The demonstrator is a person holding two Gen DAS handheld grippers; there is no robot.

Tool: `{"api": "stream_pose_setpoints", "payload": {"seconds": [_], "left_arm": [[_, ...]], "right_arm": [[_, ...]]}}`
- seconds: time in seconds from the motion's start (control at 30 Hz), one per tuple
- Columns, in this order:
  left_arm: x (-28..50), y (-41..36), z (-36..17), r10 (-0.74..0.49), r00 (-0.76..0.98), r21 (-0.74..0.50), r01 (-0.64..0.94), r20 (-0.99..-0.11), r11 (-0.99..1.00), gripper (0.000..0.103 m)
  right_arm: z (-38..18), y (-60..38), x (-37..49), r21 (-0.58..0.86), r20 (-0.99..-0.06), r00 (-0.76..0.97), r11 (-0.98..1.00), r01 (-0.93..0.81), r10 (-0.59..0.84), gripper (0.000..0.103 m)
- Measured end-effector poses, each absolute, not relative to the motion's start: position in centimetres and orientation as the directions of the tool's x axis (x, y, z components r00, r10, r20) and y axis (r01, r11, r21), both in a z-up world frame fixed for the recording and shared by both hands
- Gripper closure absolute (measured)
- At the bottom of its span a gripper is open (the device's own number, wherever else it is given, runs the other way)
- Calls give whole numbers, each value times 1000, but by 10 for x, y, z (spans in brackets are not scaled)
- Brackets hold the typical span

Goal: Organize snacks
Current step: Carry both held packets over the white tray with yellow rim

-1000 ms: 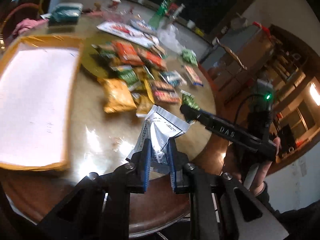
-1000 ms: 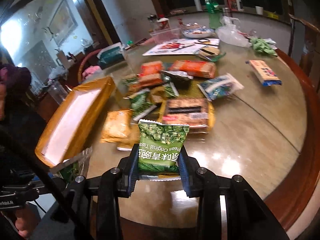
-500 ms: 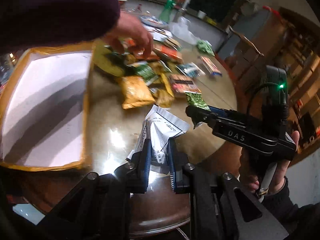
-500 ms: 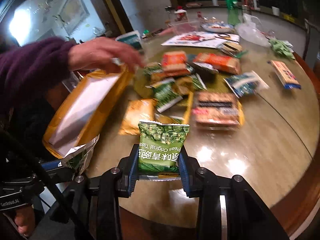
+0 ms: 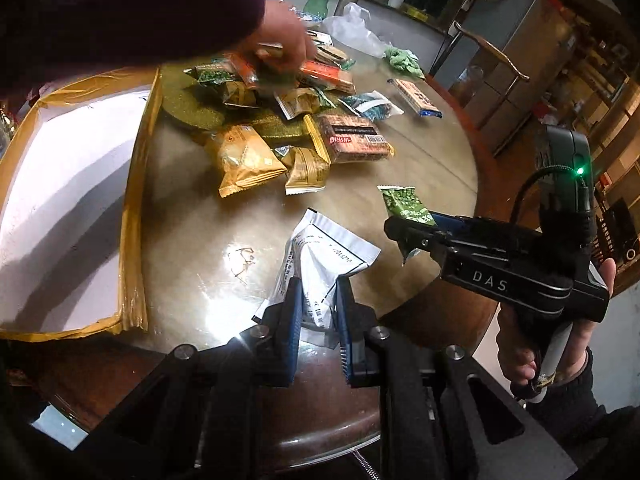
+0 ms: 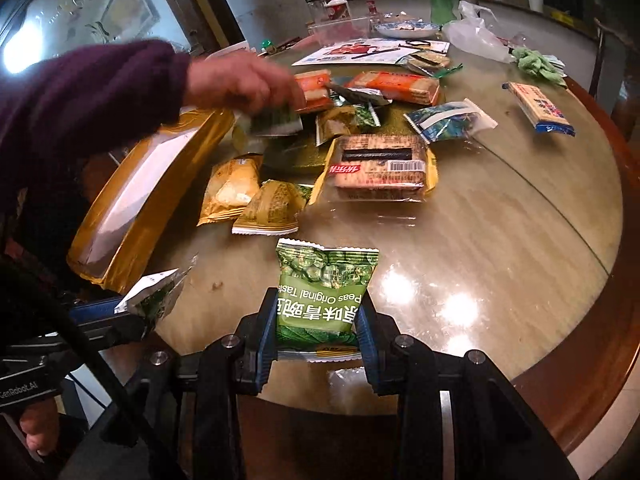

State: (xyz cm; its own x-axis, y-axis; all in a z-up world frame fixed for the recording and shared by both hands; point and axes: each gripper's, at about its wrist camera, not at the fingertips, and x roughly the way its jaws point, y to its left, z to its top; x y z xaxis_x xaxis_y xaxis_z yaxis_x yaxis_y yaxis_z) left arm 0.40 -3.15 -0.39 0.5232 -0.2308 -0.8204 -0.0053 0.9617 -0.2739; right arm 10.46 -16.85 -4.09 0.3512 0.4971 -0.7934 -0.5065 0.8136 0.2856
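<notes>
My left gripper (image 5: 318,312) is shut on a silver-white snack packet (image 5: 326,256), held over the near edge of the round table (image 5: 432,168). The same packet (image 6: 154,296) and gripper show at the left of the right wrist view. My right gripper (image 6: 316,320) is shut on a green pea packet (image 6: 322,286); in the left wrist view this packet (image 5: 406,204) sticks out from that gripper (image 5: 412,228). A pile of snack packets (image 6: 360,140) lies mid-table. An open yellow box with a white floor (image 5: 72,200) sits at the left.
Another person's hand (image 6: 244,84) in a purple sleeve (image 6: 80,92) reaches over the pile and grips a green packet. A cracker pack (image 6: 380,168), a blue-ended bar (image 6: 538,110), bottles, a bowl and a plastic bag (image 6: 474,34) crowd the far side. A chair (image 5: 492,52) stands right.
A hand in a purple sleeve came in over the pile and reached further right, picking at packets. Both grippers sank a little with their packets still held.
</notes>
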Motion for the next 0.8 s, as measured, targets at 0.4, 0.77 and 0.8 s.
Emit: {"api": "stream_pose_setpoints", "payload": {"seconds": [0.4,0.77,0.8], "left_arm": [[-2,-15,11,-217,560,-289,-41,-800,957,85],[-30,89,32,-24,615,-231,-260,-788,938,85],[-30,97,30,-9,606,-221,-277,-796,935,85]], "right_arm": [[-38,-150,99,301,-785,317,775,-556,532,67],[-11,-47,87,301,-748,216,611,-732,628,67],[-10,-36,86,298,-747,206,595,-747,632,67]]}}
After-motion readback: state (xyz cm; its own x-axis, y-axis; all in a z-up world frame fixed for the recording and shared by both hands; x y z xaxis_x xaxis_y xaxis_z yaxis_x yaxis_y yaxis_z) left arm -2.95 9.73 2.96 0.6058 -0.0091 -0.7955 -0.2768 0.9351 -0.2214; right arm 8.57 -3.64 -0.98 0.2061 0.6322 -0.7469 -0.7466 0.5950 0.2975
